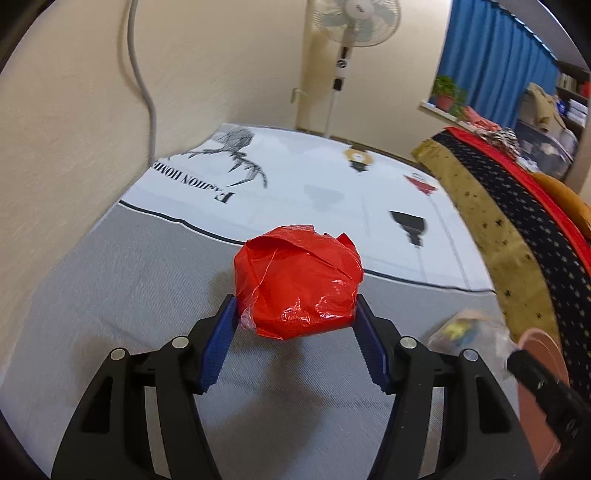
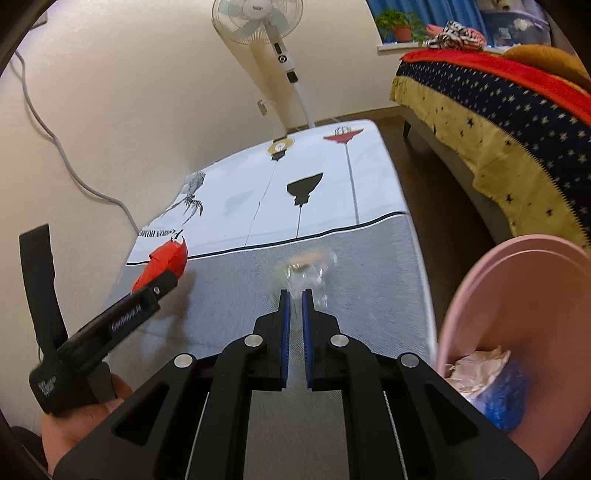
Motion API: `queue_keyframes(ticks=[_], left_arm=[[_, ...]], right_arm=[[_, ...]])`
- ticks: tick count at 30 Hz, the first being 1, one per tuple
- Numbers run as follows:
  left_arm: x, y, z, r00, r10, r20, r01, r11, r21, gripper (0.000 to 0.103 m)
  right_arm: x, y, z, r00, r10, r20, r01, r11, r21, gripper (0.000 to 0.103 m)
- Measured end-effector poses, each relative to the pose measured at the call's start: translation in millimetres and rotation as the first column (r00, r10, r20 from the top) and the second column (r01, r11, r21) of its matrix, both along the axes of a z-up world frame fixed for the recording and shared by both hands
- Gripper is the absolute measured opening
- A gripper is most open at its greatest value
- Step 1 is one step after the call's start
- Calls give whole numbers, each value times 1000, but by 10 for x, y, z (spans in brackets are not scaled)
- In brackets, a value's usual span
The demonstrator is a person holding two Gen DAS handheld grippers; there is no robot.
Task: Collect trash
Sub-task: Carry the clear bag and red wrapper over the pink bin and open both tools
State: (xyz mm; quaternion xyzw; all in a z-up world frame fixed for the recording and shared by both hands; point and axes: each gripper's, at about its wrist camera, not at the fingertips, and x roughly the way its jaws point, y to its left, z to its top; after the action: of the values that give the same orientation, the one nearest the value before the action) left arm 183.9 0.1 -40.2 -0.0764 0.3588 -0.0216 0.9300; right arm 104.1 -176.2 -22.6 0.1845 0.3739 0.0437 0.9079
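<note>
Landmark: the pink bin (image 2: 517, 295), seen at the right edge of the table (image 2: 236, 295).
Left gripper (image 1: 295, 306): its blue pads (image 1: 218, 347) are pressed against both sides of a crumpled red plastic bag (image 1: 299, 280), which is held above the grey cloth, well to the left of the bin.
Right gripper (image 2: 294, 295): its jaws are drawn nearly together on a blurred clear wrapper (image 2: 306, 269), pinched at its near edge, just left of the bin.
Bin contents: crumpled pale paper (image 2: 476, 365) and a blue plastic piece (image 2: 502, 402) are seen inside.
Background: a standing fan (image 2: 258, 22) is seen beyond the table's far end, and a star-patterned bedspread (image 2: 498, 122) behind the bin.
</note>
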Motion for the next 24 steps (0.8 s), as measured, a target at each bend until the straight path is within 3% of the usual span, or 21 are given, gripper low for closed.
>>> queue_keyframes(ticks=[11, 24], left_arm=[[-626, -143, 314, 994, -72, 77, 73, 997, -12, 61], [-1137, -355, 365, 982, -163, 95, 160, 986, 36, 61]], right_arm=[[-516, -225, 350, 998, -31, 55, 32, 999, -21, 4], [-954, -416, 626, 992, -70, 103, 73, 997, -32, 3]])
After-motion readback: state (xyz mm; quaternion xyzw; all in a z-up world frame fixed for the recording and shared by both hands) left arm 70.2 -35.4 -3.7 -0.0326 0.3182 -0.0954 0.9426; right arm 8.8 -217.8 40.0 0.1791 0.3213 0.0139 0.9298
